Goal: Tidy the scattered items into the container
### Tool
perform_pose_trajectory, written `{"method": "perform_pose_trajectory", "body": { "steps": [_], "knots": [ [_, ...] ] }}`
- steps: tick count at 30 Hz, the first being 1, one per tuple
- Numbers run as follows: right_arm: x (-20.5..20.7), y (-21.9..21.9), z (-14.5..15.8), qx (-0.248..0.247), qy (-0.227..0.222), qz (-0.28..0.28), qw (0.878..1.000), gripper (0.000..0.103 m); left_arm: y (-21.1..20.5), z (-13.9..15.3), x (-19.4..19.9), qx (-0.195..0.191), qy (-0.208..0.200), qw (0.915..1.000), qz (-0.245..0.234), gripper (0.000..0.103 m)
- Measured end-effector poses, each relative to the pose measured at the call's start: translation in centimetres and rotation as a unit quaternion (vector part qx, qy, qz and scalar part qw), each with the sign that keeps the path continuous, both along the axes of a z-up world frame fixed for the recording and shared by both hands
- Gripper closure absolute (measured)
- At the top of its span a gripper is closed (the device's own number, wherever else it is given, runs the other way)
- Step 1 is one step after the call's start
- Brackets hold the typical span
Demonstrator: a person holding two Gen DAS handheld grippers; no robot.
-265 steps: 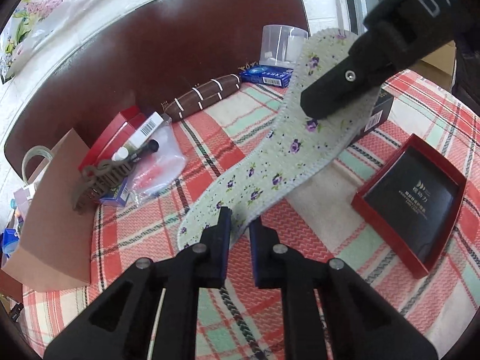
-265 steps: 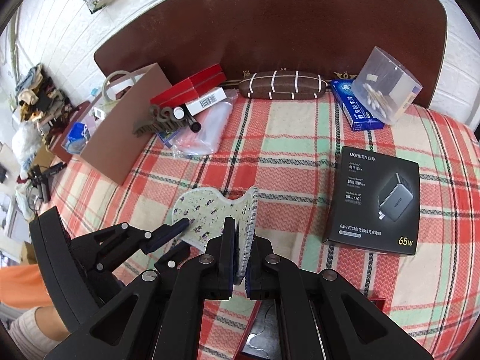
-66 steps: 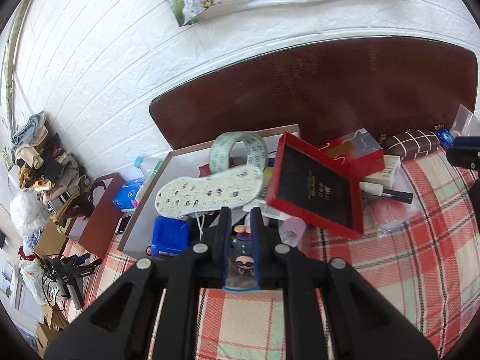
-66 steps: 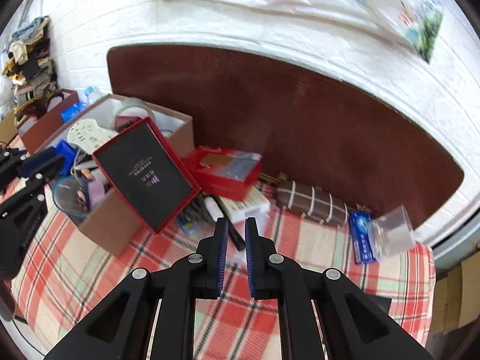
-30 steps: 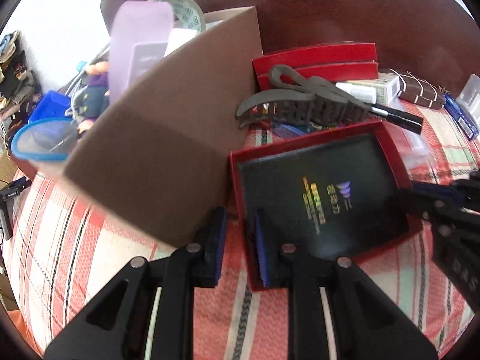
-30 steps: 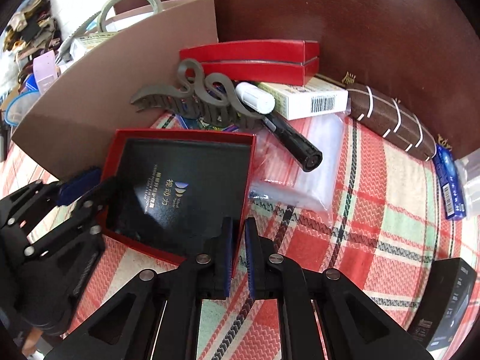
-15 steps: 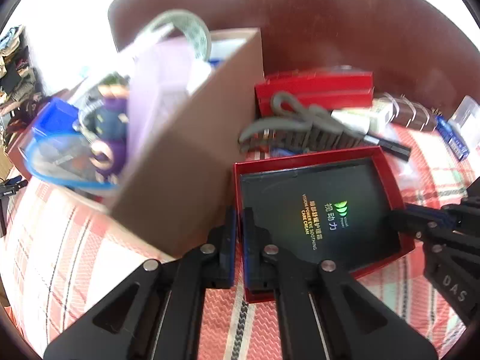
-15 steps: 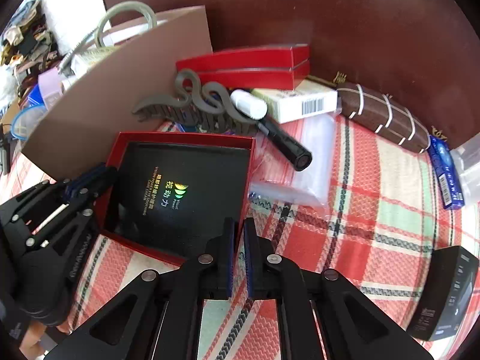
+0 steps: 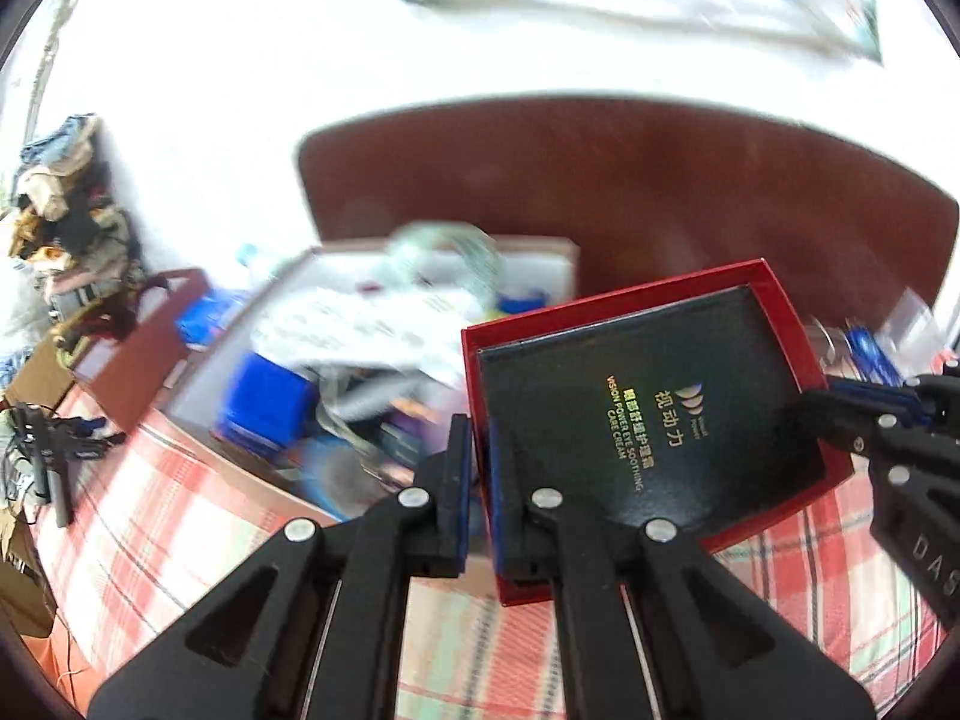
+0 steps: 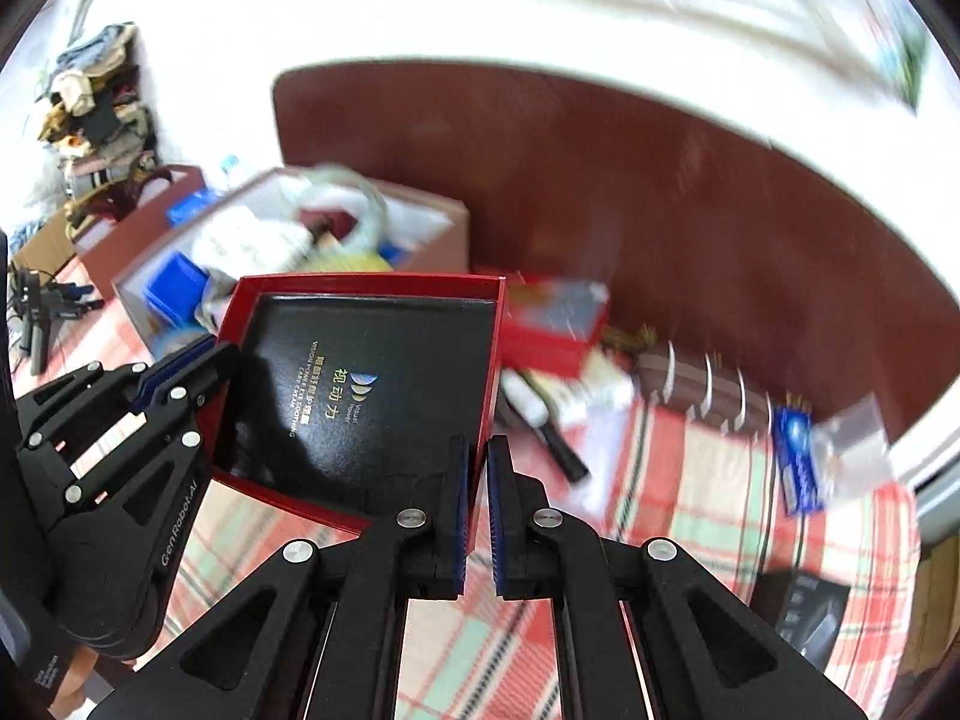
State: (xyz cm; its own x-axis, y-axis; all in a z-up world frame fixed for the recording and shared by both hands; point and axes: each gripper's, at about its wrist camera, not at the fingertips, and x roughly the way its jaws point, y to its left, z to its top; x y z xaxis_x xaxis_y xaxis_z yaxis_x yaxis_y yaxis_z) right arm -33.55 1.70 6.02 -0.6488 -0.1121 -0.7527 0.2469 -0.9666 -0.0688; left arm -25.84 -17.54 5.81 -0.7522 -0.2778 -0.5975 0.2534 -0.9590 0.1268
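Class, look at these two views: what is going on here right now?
A person is tidying a cluttered plaid-covered surface with two handheld grippers. The left gripper and right gripper are each shut on an opposite wall of a red tray with a black insert, holding it in the air near the cardboard box, which already holds several items.

Home bedroom: brown headboard (image 10: 660, 192), plaid bedsheet (image 10: 708, 480), clothes pile (image 10: 90, 96) by white brick wall (image 9: 240, 60).
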Motion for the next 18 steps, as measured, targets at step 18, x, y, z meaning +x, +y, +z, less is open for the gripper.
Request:
{"method": "perform_pose_trajectory", "body": {
  "steps": [18],
  "knots": [
    [-12.0,-19.5,-0.4,0.025,0.035,0.081,0.996,0.097,-18.6,0.2,-6.9,-0.093,-0.014,0.9857,0.14,0.096]
  ]
}}
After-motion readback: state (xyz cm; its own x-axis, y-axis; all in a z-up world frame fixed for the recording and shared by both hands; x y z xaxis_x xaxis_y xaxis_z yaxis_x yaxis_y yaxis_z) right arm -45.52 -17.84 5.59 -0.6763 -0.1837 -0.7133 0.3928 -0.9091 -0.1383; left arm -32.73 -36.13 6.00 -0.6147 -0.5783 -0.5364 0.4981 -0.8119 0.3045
